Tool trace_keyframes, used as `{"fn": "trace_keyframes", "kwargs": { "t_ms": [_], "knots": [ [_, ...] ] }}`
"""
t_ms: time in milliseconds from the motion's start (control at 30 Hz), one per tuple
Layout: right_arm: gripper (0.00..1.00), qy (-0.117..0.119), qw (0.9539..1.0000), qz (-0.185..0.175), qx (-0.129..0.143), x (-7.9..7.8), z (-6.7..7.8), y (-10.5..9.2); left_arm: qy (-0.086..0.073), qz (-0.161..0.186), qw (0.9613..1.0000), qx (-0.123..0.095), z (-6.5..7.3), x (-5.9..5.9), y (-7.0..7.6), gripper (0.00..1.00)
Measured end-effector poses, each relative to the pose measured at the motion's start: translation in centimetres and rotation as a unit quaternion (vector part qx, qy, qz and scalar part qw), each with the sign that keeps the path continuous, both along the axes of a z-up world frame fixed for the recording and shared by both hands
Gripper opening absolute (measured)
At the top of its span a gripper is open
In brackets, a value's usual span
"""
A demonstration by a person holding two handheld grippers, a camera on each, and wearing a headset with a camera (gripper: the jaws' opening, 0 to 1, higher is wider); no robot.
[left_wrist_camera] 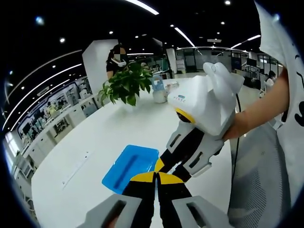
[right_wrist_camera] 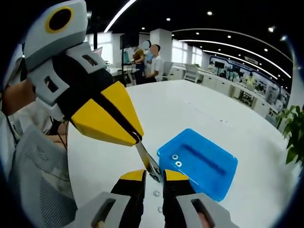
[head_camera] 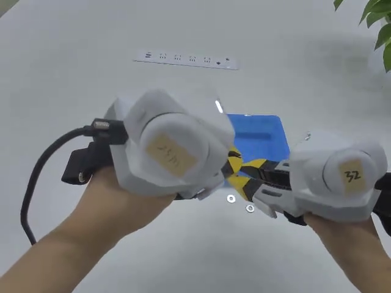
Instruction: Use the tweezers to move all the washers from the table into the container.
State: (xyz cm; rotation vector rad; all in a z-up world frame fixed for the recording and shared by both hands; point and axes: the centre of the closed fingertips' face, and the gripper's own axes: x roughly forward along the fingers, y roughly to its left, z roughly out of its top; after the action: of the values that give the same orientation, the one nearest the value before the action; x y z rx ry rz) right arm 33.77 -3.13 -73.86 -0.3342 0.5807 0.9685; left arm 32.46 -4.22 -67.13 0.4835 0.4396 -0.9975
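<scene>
Cable [head_camera: 36, 177], black and single, loops over the white tabletop [head_camera: 183, 256] at your far left and runs up to your left gripper [left_wrist_camera: 156, 175]. That gripper's yellow-tipped jaws are pressed together. In the right gripper view, one pair of thin steel tweezers [right_wrist_camera: 147, 161] sticks out from between their tips, clamped at its upper end and slanting downward. The lower end of the tweezers reaches into the narrow slot between the jaws of your right gripper [right_wrist_camera: 154, 176]; whether those jaws pinch it cannot be told. Two small silver ring washers [head_camera: 231, 198] lie on the tabletop just under the meeting jaws, near each other but apart. Just beyond the tweezers and to their right sits one shallow blue rectangular plastic container [right_wrist_camera: 213, 173]. Two more washers [right_wrist_camera: 175, 156] rest inside it, side by side near the corner closest to the tweezers. That makes four washers you can count: two in, two out. One flat white power strip [head_camera: 186, 60] lies well beyond your grippers, and one leafy green plant [head_camera: 380, 27] stands at the far right corner. You have bare tabletop between the container and the strip, and broad open surface to the left of your hands.
</scene>
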Motion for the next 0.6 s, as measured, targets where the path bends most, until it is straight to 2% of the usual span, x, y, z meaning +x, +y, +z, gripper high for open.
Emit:
{"fn": "trace_keyframes", "kwargs": {
  "t_ms": [100,200,400,533,600],
  "knots": [
    [0.11,0.003,1.0,-0.001,-0.002,0.1,-0.4,0.0,0.009,-0.003,1.0,-0.001,-0.7,-0.2,-0.2,0.0],
    [0.1,0.005,1.0,0.002,-0.007,-0.1,-0.7,0.0,0.011,-0.003,0.9999,-0.001,-1.1,-0.3,-0.3,0.0],
    [0.08,0.015,0.9998,0.004,-0.015,-0.3,-1.9,-0.1,0.032,-0.001,0.9995,-0.01,-2.2,-0.1,-0.2,0.0],
    [0.08,0.027,0.9995,0.001,-0.014,-0.3,-2.7,-0.2,0.043,0.001,0.9991,-0.005,-3.1,-0.1,-0.3,0.0],
    [0.08,0.03,0.9995,0.002,-0.014,-0.3,-3.0,-0.1,0.042,0.0,0.9991,-0.001,-3.4,0.0,-0.4,0.0]
  ]
}}
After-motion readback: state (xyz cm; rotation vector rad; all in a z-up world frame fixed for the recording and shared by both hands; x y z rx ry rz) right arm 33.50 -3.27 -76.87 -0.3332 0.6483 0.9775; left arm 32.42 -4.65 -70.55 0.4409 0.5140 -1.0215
